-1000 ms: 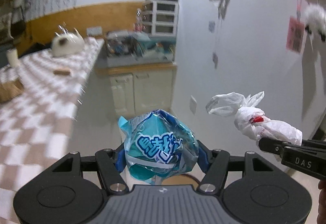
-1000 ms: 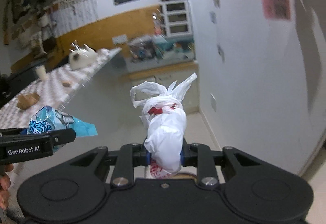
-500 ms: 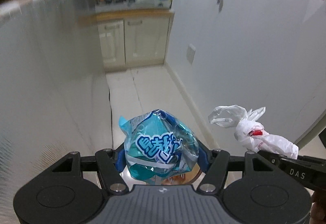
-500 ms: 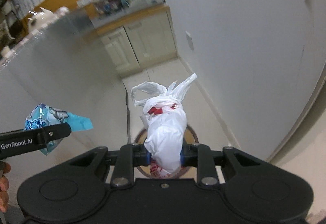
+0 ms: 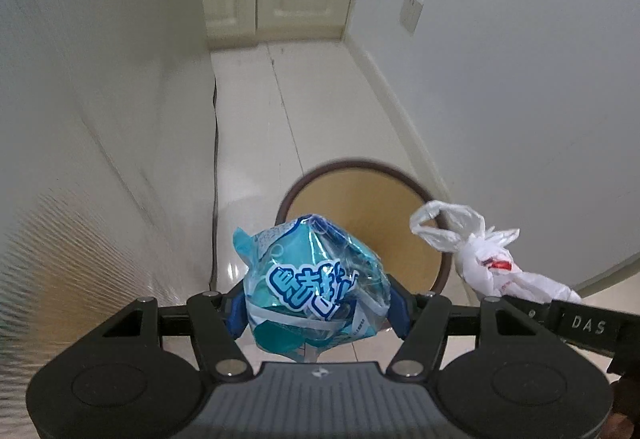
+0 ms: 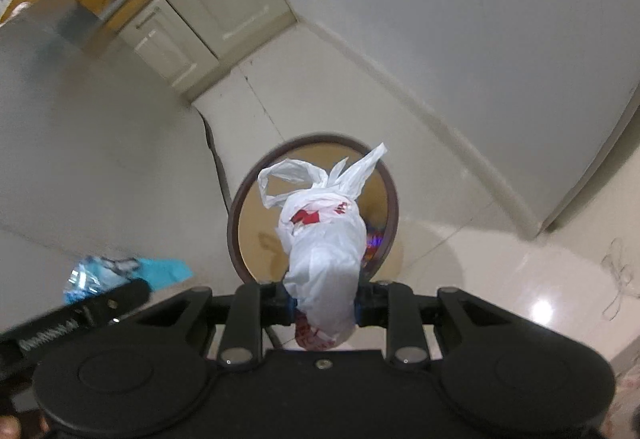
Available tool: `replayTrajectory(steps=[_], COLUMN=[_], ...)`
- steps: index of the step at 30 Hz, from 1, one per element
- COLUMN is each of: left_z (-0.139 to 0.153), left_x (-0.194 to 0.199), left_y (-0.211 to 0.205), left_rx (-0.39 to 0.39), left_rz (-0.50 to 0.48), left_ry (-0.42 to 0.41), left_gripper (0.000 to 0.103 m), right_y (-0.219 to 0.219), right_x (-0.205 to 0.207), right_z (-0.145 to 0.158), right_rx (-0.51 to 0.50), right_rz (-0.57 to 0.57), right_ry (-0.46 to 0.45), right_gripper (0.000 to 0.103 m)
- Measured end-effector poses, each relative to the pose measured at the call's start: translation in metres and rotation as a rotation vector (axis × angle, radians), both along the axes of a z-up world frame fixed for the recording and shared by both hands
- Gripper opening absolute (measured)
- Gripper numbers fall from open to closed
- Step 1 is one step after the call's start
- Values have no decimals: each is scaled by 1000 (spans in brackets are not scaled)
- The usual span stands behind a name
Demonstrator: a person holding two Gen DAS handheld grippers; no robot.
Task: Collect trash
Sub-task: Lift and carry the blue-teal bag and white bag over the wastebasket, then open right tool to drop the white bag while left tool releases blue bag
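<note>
Above the round brown bin on the floor, the left gripper clamps a crumpled blue snack wrapper while the right gripper grips a knotted white plastic bag

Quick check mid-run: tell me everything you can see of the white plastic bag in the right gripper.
The white plastic bag is thin, crinkled film with red print, knotted at the top so two loose handle loops stick up. It looks stuffed and lumpy. The right gripper pinches its lower part between both blue-padded fingers, and a bit bulges below them. It hangs in the air above the round brown-rimmed bin, touching nothing else.
</note>
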State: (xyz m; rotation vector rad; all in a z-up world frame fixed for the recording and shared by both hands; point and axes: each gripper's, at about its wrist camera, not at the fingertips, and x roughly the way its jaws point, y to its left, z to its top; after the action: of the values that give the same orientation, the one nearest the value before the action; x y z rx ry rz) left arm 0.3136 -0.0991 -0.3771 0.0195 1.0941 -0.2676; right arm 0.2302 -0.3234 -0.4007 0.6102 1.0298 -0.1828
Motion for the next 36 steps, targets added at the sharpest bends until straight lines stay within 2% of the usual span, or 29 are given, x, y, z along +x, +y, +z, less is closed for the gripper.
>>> replayTrajectory(steps=[5,12,19,23,26,28,30,36], left_z=[-46,-92,-109,-108,-108,-108,-109,-117], left_x=[15,40,53,58,56,53,53,63], left_y=[-5,-14,-4,-3,-2,-3,-5,-12], left_rx=[-4,-25,-56,-63,-62,-62,-60,-70], left_rz=[-1,-1,73,91,101,102,95,61], left_ry=[57,92,95,84,86,95,102,114], left_gripper=[65,65,65,65,65,65,65,65], right_y=[3,-2,6,11,12,13,15,6], right_x=[23,61,95,113,122,123,123,123], right_z=[-33,-62,-92,-113,-127,-131,-131,-128], right_rx=[16,40,46,107,217,224,184,36], right_rz=[17,38,168,206,249,251,270,263], right_ry=[41,67,103,139,145,162,177,217], right_gripper=[26,26,26,26,33,39,57,59])
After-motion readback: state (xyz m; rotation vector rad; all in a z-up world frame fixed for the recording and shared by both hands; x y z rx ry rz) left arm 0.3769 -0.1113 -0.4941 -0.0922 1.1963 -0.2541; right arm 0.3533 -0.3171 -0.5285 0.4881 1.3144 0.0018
